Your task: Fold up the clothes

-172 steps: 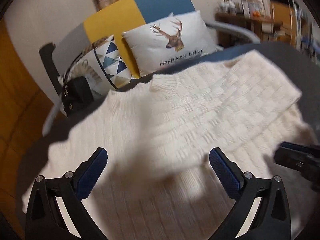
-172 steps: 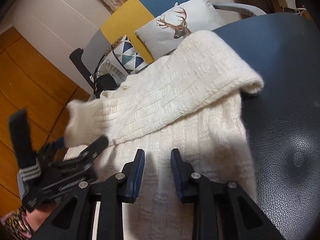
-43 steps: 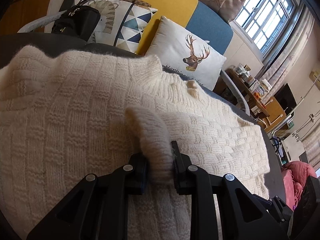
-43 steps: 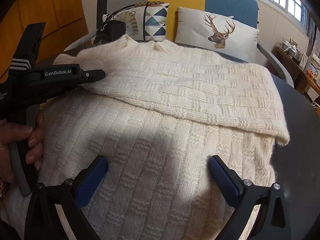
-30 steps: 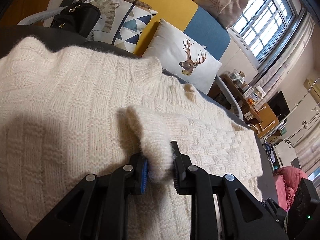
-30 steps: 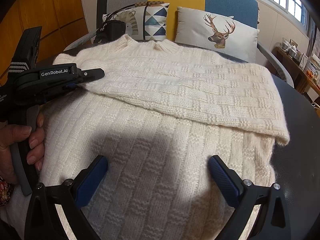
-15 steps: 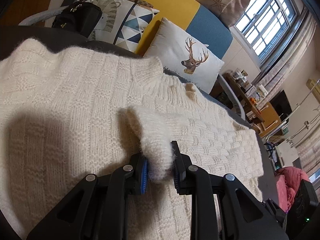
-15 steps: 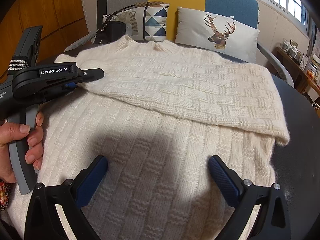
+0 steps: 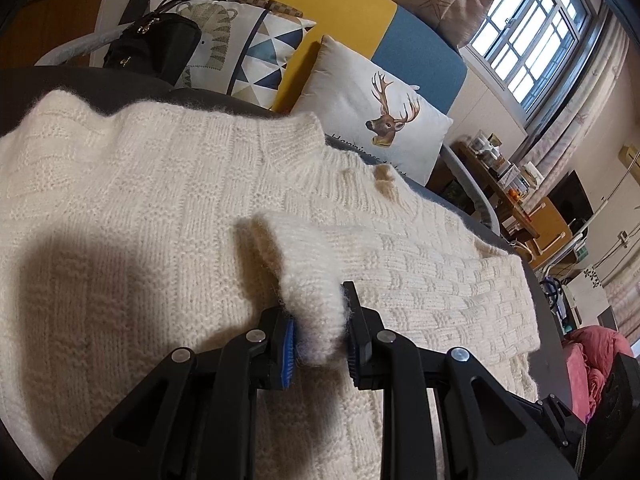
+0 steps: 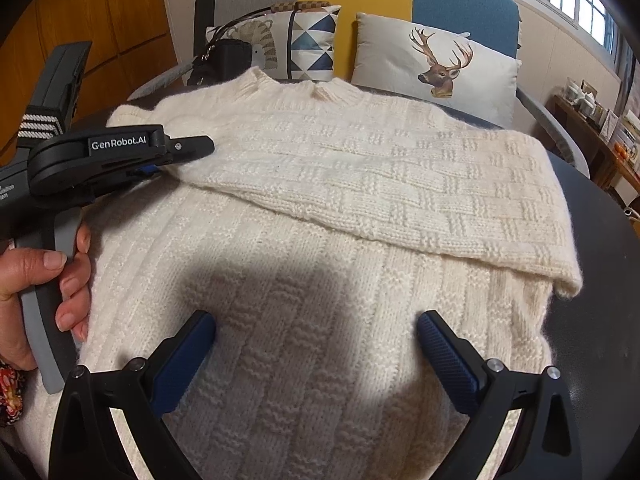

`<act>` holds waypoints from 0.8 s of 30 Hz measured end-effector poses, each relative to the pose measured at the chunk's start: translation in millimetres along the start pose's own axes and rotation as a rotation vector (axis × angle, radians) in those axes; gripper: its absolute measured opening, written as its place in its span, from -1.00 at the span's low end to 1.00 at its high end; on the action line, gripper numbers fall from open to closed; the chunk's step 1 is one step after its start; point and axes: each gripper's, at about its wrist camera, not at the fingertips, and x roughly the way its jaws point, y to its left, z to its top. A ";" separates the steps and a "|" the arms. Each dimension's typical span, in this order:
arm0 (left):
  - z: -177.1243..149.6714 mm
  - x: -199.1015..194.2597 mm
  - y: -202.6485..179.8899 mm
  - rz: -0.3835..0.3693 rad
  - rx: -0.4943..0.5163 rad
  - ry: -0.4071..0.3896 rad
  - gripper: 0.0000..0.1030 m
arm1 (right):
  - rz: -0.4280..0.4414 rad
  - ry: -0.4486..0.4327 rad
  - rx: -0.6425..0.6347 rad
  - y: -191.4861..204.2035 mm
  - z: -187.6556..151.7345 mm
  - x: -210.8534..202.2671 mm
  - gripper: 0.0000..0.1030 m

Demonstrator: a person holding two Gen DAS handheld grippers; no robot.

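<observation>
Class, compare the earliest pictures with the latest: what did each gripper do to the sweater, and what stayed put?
The left gripper, open before, has closed on the sleeve cuff and laid the sleeve across the sweater. The right gripper, shut before, now stands open above it. Over the last second nothing moved; the cushions are unchanged.

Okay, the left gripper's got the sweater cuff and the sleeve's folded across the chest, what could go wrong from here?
1. The left gripper pinches only the fuzzy end of the cuff; a tug may let it slip out.
2. The folded sleeve overhangs the sweater at its right edge, so the fold may end up uneven.
3. The right gripper hovers open, pinning nothing, so the sweater could drag.
</observation>
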 end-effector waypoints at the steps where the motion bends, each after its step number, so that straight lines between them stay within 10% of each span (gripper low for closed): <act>1: 1.2 0.5 -0.1 0.000 -0.004 0.001 -0.55 | 0.005 -0.002 0.004 -1.2 0.6 -0.2 1.00; 24: -4.8 -11.7 4.3 -0.009 -0.027 0.009 -0.68 | 0.077 -0.079 0.122 -12.7 -15.0 -12.8 1.00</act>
